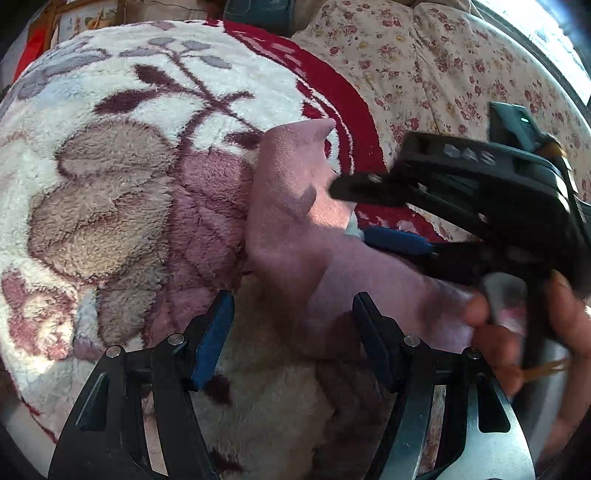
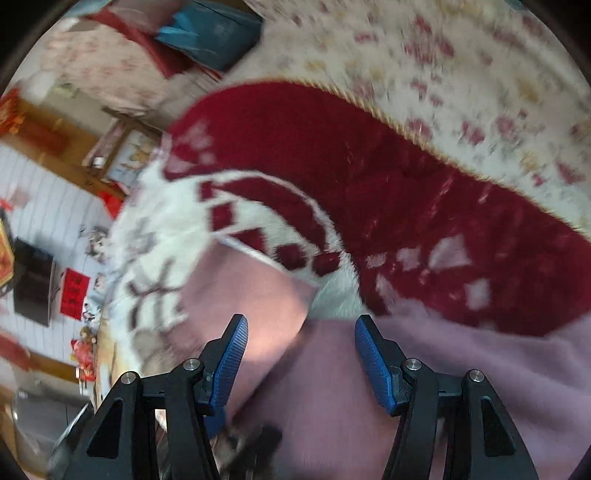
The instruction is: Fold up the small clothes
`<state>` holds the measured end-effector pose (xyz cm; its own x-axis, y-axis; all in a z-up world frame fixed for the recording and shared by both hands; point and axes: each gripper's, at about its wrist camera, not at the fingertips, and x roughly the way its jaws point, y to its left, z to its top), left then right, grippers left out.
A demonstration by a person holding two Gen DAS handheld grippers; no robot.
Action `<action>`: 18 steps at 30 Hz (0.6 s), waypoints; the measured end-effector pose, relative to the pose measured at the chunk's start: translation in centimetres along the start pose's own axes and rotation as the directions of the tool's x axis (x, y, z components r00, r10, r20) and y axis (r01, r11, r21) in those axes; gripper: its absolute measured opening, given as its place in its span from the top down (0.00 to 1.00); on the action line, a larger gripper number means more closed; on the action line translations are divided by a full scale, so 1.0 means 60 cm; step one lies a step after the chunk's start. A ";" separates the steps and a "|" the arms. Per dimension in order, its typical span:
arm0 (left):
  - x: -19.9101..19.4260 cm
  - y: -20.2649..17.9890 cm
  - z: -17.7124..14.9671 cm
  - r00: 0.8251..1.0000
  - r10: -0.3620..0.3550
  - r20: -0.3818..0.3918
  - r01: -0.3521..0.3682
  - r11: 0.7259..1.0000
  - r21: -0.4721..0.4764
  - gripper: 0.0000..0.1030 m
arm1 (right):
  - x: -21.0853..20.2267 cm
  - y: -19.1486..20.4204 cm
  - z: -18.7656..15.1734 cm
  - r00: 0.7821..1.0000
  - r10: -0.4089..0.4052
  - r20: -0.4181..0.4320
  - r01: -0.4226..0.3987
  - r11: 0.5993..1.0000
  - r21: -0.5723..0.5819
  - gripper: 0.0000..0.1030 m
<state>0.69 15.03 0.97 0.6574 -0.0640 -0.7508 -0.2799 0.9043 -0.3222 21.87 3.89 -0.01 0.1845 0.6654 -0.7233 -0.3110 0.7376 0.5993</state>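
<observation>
A small pink garment lies rumpled on a fluffy blanket, one corner sticking up toward the blanket's red border. My left gripper hovers open just over the garment's near edge; its pads do not press the cloth. From the right comes my right gripper, a hand on its handle, with its jaws apart at the garment's right edge. The blurred right wrist view shows the right gripper open above the pink garment, a folded flap ahead of its left finger.
The blanket is white with a leaf pattern and a red border. It lies on a floral sheet. A teal item rests at the far end. Left of the bed are a tiled surface and a black screen.
</observation>
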 end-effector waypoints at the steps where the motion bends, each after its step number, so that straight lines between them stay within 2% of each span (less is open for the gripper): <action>1: 0.002 0.001 0.003 1.000 -0.004 -0.001 0.004 1.000 -0.005 0.35 | 0.010 0.006 0.004 1.000 0.020 -0.003 -0.020 1.000 -0.011 0.43; 2: 0.003 0.004 0.005 1.000 -0.009 0.000 0.009 1.000 -0.013 0.35 | 0.020 0.012 0.007 1.000 0.029 -0.009 -0.029 0.999 -0.029 0.44; 4: 0.007 0.007 0.007 1.000 -0.008 0.002 0.008 1.000 -0.022 0.35 | 0.034 0.026 0.009 0.999 0.038 -0.021 -0.039 0.997 -0.073 0.64; 5: 0.008 0.004 0.008 1.000 -0.003 0.002 0.003 1.000 -0.018 0.35 | 0.041 0.031 0.010 0.998 0.054 -0.037 -0.056 0.995 -0.082 0.80; 6: 0.010 0.001 0.009 1.000 0.002 0.002 -0.002 1.000 -0.011 0.35 | 0.045 0.032 0.008 0.997 0.068 -0.044 -0.072 0.994 -0.077 0.91; 7: 0.010 -0.002 0.010 1.000 0.001 0.002 -0.001 1.000 -0.004 0.35 | 0.043 0.033 0.005 0.997 0.071 -0.033 -0.073 0.995 -0.075 0.95; 10: 0.006 -0.013 0.016 0.999 -0.034 0.004 0.034 0.999 0.011 0.35 | -0.009 0.038 -0.005 0.996 0.072 0.048 -0.065 0.990 -0.126 0.97; 13: -0.012 -0.043 0.025 0.998 -0.062 0.030 0.061 0.997 0.038 0.35 | -0.107 0.040 -0.013 0.983 0.095 0.156 -0.071 0.986 -0.153 0.97; 16: -0.035 -0.089 0.034 0.991 -0.125 0.052 0.121 0.990 0.073 0.35 | -0.234 0.023 -0.026 0.953 0.107 0.284 -0.066 0.986 -0.150 0.97; 18: -0.050 -0.130 0.036 0.983 -0.175 0.057 0.168 0.979 0.113 0.35 | -0.329 0.002 -0.041 0.922 0.091 0.376 -0.039 0.989 -0.145 0.97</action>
<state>2.41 9.10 6.97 0.7352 -0.1975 -0.6485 -0.0846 0.9224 -0.3768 15.92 -9.44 13.48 0.4921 0.7238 -0.4837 -0.4495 0.6871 0.5708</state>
